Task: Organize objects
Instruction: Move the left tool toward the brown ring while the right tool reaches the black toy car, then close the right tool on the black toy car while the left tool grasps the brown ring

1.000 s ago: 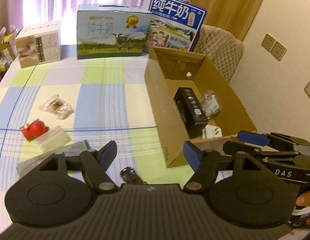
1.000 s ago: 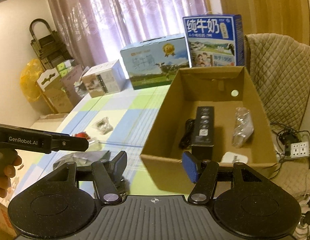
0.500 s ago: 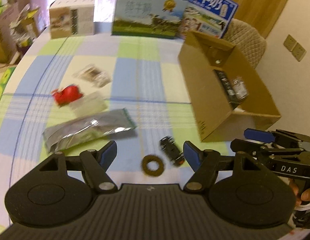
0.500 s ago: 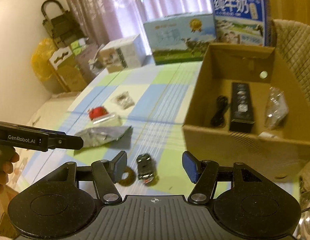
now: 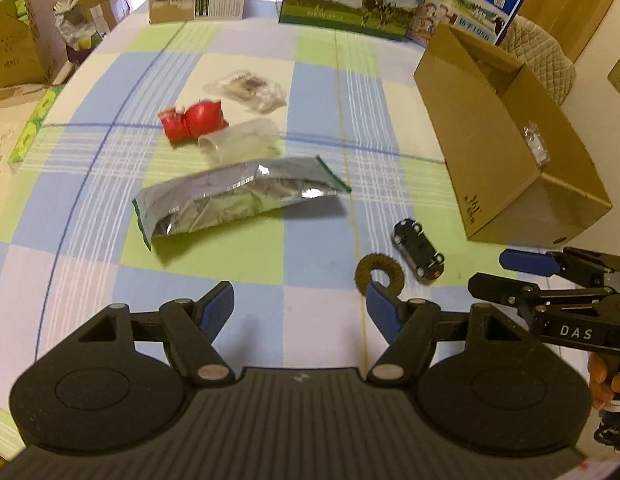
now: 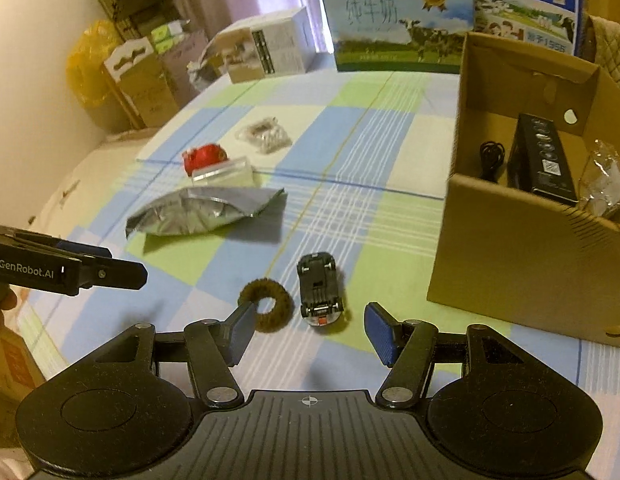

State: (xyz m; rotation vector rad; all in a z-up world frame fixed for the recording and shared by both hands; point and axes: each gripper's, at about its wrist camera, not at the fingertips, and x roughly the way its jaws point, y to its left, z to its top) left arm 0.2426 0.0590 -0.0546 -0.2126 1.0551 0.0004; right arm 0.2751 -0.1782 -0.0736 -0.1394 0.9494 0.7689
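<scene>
On the checked tablecloth lie a silver foil pouch (image 5: 238, 196) (image 6: 198, 214), a red toy (image 5: 192, 120), a clear tube (image 5: 240, 142) and a clear packet (image 5: 246, 88). Nearer me are a small black toy car (image 6: 320, 288) (image 5: 418, 248) and a brown fuzzy ring (image 6: 264, 304) (image 5: 380, 276). My right gripper (image 6: 310, 332) hangs open just short of the car and the ring. My left gripper (image 5: 300, 312) is open and empty, with the ring beside its right fingertip. The cardboard box (image 6: 510, 264) (image 5: 498, 152) on the right holds a black carton (image 6: 544, 160), a cable (image 6: 490, 156) and a clear bag (image 6: 604, 184).
Two milk cartons (image 6: 394, 28) and a white carton (image 6: 266, 48) stand along the table's far edge. Stacked boxes and a yellow bag (image 6: 86, 68) sit beyond the left edge. A quilted chair (image 5: 546, 56) is behind the cardboard box.
Both grippers have drawn back from the cardboard box and tilted down, so the pouch, car and ring now lie in front of them. Both stayed open and empty.
</scene>
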